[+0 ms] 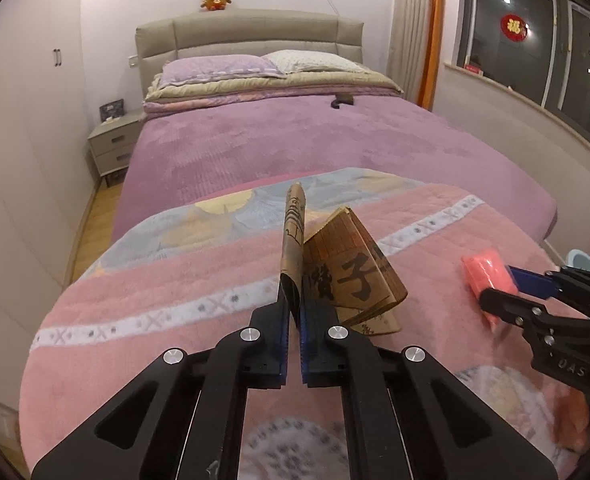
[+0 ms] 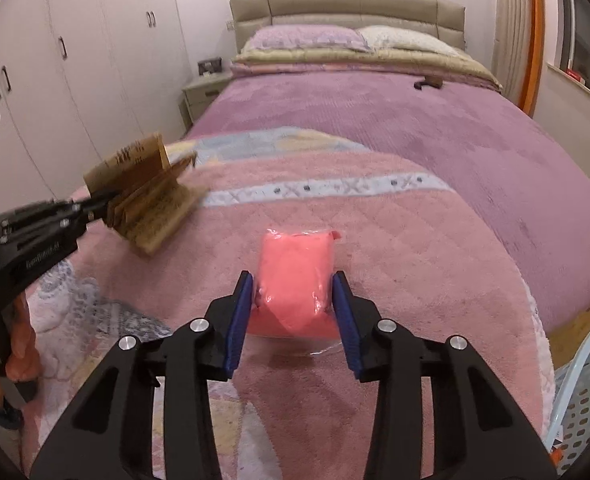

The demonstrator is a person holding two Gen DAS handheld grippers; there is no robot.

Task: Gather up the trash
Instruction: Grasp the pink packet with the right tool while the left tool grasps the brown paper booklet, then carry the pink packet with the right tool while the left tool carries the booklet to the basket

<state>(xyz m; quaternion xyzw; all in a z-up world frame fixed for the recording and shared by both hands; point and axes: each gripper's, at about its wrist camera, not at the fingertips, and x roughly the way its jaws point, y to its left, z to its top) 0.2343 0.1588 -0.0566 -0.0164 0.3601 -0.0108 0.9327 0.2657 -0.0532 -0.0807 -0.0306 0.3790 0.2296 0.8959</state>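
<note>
A brown folded paper bag [image 1: 347, 268] with black characters is held just above the pink blanket [image 1: 155, 280]. My left gripper [image 1: 293, 304] is shut on one flap of it; it also shows in the right wrist view [image 2: 147, 196]. A pink plastic packet [image 2: 295, 284] lies on the blanket. My right gripper [image 2: 293, 284] has its blue pads on both sides of the packet and is shut on it. The packet [image 1: 489, 276] and the right gripper [image 1: 503, 284] also show in the left wrist view.
The bed [image 1: 295, 148] with a purple cover stretches ahead, with pillows and a small dark object [image 1: 343, 101] near them. A light blue perforated basket [image 2: 583, 392] stands at the lower right. A nightstand [image 1: 113, 148] and white wardrobes [image 2: 55, 60] are on the left.
</note>
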